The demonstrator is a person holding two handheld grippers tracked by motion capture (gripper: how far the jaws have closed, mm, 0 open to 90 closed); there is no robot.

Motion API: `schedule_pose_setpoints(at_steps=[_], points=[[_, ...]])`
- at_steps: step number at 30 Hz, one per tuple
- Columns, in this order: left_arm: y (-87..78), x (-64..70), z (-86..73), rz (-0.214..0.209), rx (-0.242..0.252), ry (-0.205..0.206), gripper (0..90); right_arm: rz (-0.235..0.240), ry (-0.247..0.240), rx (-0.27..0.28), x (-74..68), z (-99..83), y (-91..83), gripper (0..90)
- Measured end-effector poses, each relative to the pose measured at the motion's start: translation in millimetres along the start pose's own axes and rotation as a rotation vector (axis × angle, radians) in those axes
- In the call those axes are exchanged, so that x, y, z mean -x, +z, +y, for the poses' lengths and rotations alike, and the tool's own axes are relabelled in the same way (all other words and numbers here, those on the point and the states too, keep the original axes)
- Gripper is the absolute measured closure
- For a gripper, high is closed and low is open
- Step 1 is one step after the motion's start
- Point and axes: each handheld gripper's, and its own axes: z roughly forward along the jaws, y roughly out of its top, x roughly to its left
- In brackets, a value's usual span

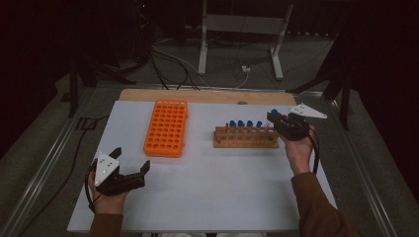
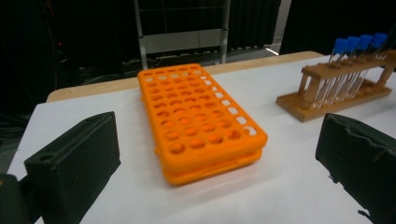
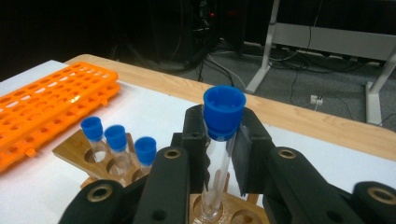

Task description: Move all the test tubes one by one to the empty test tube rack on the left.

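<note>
Blue-capped tube (image 3: 219,140) sits upright at right end of wooden rack (image 1: 245,138), w/ right gripper (image 3: 219,144) jaws clamped on it just below cap. Four more capped tubes (image 1: 244,125) stand in rack. Left gripper (image 1: 129,165) jaws spread wide, nothing held, near orange rack (image 1: 166,127).

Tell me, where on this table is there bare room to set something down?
The white table is bare across its near half, between the left gripper and the person's right forearm. A narrower bare strip separates the orange rack from the wooden rack. It is crowded around the right gripper and its blue-capped tube.
</note>
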Motion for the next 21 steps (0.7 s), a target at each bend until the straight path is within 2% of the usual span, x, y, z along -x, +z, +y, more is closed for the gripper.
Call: schedule_pose_setpoints(at_steps=[4,7,11,12,17,18,21], points=[[7.5,0.4,13.9,-0.009,0.011,-0.011,0.8,0.011,-0.004,-0.009,0.2,7.3,-5.7,76.8],[11.4,1.1,19.4,-0.015,0.013,-0.004,0.9,0.022,-0.003,-0.01,0.4,9.6,-9.2,76.9],[20.5,3.9,27.9,-0.035,0.015,-0.001,0.9,0.049,0.006,-0.018,-1.0,11.0,-12.3,76.8],[25.7,5.7,31.2,-0.051,0.012,-0.007,0.9,0.056,0.004,-0.02,-1.9,11.0,-13.0,76.8],[35.3,12.9,37.8,-0.083,0.001,0.007,0.9,0.088,-0.001,-0.02,-8.2,11.4,-15.4,76.8],[40.1,17.8,40.2,-0.105,-0.004,0.019,0.9,0.113,0.003,-0.015,-12.4,11.3,-16.0,76.8],[45.2,22.9,42.2,-0.119,-0.011,0.025,0.9,0.139,-0.005,-0.016,-20.1,11.2,-15.3,76.8]])
